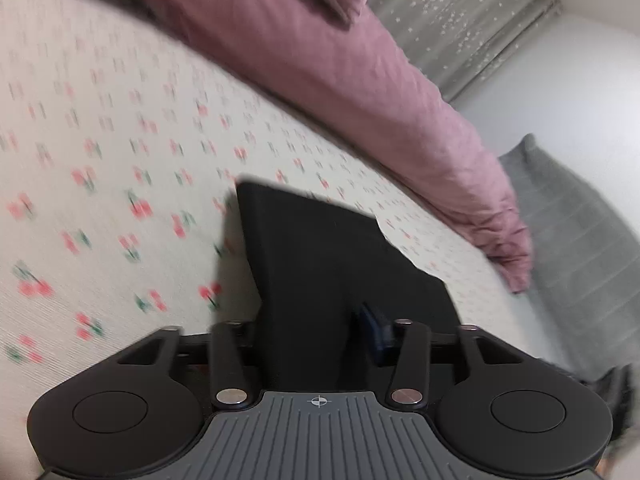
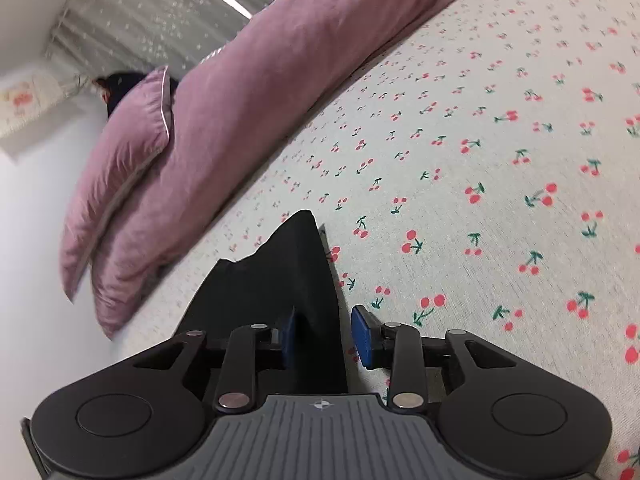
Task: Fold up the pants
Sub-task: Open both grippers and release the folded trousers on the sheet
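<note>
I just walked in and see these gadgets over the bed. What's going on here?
A person is folding black pants on a cherry-print bed sheet, using a handheld gripper in each hand. The right gripper stands open with the cloth between its pads, not pinched. The left gripper also sits over the fabric; its grip is unclear. A pink quilt lies alongside.

Cherry-print sheet open, flat on one side of black pants. Mauve duvet roll and pillow bound far edge; grey cushion beyond duvet end.
</note>
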Available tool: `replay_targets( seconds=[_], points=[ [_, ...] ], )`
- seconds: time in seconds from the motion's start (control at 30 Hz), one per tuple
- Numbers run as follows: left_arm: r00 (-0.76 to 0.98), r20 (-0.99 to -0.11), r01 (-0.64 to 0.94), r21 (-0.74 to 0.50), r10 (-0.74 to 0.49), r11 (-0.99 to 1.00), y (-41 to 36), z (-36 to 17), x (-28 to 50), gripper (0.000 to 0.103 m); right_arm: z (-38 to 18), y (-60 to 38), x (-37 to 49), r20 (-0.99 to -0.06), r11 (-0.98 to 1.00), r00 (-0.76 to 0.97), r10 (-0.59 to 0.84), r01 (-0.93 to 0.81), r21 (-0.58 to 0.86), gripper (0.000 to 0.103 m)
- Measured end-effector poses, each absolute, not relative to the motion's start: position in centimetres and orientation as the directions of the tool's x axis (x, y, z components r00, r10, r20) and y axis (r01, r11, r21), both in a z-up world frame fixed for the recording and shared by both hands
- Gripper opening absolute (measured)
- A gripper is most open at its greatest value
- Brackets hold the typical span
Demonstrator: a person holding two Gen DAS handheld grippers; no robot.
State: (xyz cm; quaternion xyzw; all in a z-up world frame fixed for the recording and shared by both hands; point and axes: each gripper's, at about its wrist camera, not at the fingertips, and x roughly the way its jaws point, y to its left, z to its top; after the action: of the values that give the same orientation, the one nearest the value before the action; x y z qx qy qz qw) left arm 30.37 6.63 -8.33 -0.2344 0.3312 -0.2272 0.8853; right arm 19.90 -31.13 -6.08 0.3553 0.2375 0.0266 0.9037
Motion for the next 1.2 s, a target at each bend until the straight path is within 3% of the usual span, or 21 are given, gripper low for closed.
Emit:
replay_targets(
  seconds=[0.03,0.17,0.23,0.4,0.53,0.7,0.83,0.97,1.2],
  points=[
    [0.702,-0.478,0.255,-0.523,-0.528,0.813,6.6,-7.6,29.7,0.064,-5.8,-31.1,19.7,-0.409,0.744,0.886,0.218,0.121,0.658,0.040],
    [0.732,-0.494,0.256,-0.438,-0.468,0.862,6.1,-4.9,27.3,0.069,-4.3,-30.4,18.0,-0.385,0.777,0.905,0.183,0.107,0.620,0.048],
    [0.752,-0.490,0.271,-0.380,-0.441,0.884,5.7,-3.9,25.3,0.078,-3.5,-29.6,17.3,-0.385,0.801,0.907,0.169,0.101,0.590,0.051],
    [0.791,-0.531,0.249,-0.173,-0.304,0.953,3.8,-2.5,19.8,0.083,-2.4,-26.8,15.0,-0.408,0.890,0.906,0.114,0.089,0.447,0.064],
    [0.793,-0.549,0.218,-0.146,-0.263,0.965,3.4,-2.2,16.8,0.089,-1.9,-24.3,12.1,-0.441,0.951,0.894,0.076,0.067,0.301,0.073],
    [0.785,-0.588,0.189,-0.071,-0.194,0.979,2.3,-2.4,12.6,0.101,-0.8,-21.6,8.9,-0.407,0.989,0.913,0.008,0.052,0.137,0.089],
    [0.753,-0.643,0.145,-0.045,-0.140,0.988,1.2,-3.0,10.4,0.103,-1.4,-20.1,6.5,-0.394,0.994,0.914,-0.092,0.108,0.019,0.093],
    [0.722,-0.683,0.125,-0.032,-0.113,0.992,0.5,-4.5,8.5,0.103,-3.3,-20.0,4.1,-0.413,0.979,0.892,-0.184,0.202,-0.001,0.095],
    [0.741,-0.670,0.088,0.036,-0.041,0.995,1.0,-5.0,7.7,0.103,-6.0,-19.6,3.4,-0.452,0.970,0.860,-0.237,0.233,-0.066,0.096]
  ],
)
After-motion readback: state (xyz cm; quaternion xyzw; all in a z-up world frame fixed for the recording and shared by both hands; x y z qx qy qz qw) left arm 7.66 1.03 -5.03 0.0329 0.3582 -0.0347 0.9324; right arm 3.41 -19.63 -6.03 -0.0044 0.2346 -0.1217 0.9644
